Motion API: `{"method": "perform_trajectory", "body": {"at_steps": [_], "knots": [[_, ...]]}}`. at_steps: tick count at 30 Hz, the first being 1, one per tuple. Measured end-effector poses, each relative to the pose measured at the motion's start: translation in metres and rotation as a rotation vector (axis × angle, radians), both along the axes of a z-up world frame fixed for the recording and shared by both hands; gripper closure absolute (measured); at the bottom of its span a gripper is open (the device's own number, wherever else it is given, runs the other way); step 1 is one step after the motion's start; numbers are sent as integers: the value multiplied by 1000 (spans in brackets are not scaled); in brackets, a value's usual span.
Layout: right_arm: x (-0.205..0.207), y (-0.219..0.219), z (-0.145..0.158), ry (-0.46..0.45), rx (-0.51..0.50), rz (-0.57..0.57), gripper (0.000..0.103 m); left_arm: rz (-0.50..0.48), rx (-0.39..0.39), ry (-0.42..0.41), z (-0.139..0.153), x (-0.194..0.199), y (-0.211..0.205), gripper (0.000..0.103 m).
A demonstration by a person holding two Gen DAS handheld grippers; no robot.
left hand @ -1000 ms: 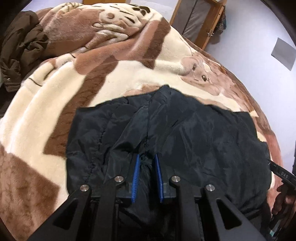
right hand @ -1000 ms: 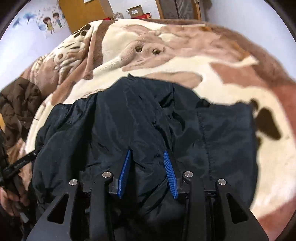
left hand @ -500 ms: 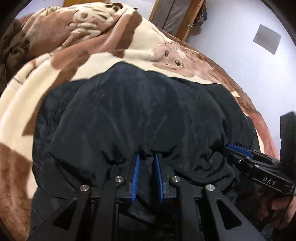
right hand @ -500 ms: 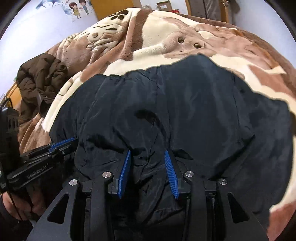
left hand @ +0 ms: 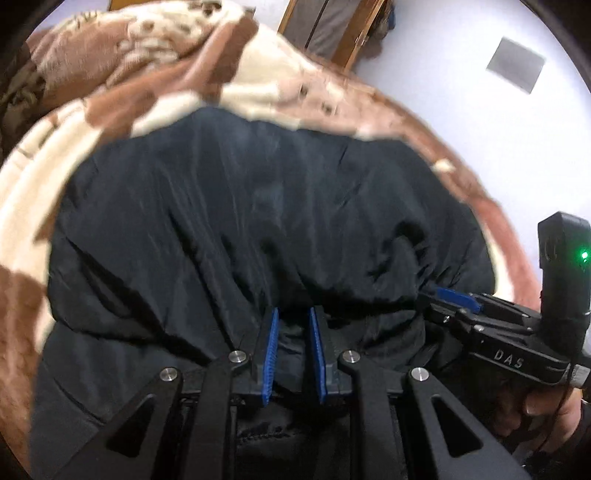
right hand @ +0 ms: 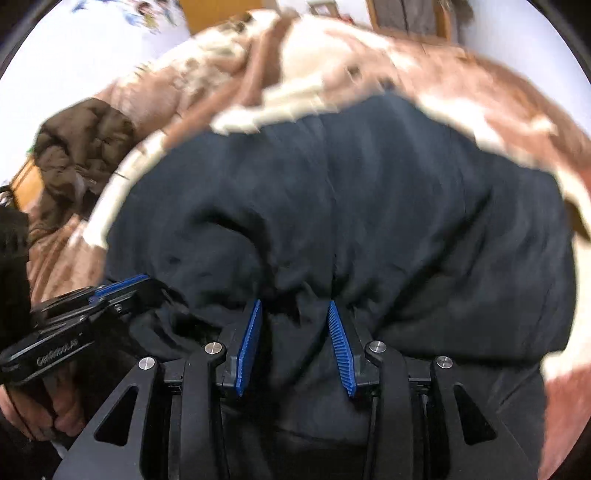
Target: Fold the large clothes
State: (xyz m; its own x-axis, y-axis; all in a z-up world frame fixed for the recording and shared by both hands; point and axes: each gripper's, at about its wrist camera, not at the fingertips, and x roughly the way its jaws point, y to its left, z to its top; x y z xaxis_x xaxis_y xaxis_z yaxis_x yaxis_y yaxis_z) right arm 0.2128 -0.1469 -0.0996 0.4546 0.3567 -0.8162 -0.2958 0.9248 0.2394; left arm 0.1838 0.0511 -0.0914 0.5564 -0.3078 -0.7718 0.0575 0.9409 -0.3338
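A large black jacket [left hand: 258, 206] lies spread on the brown and cream blanket [left hand: 44, 166]; it also fills the right wrist view [right hand: 369, 206]. My left gripper [left hand: 293, 317] is shut on a bunch of the jacket's near edge. My right gripper [right hand: 295, 310] is shut on another bunch of the same edge. The two grippers are side by side: the right one shows in the left wrist view [left hand: 454, 299], the left one in the right wrist view [right hand: 122, 288]. The lifted fabric hangs forward over the rest of the jacket.
A brown padded coat [right hand: 81, 147] lies heaped on the blanket [right hand: 480, 92] at the far left. A wooden-framed piece of furniture [left hand: 332, 33] stands behind the bed by the white wall. A yellow door [right hand: 218, 11] shows at the back.
Both grippers have carried the jacket's near edge forward and closer together, so the black fabric now covers more of the view. The grips have not changed.
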Motion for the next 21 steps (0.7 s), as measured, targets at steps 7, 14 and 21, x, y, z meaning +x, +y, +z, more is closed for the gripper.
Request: {"method": "perform_trajectory", "body": {"at_steps": [7, 14, 21], "knots": [[4, 10, -11, -21, -63, 14, 66, 10, 53, 17, -14, 12, -8, 85], [5, 12, -16, -31, -67, 10, 66, 19, 84, 37, -19, 21, -15, 85], [-6, 3, 32, -86, -13, -15, 66, 30, 63, 34, -19, 18, -17, 85]]}}
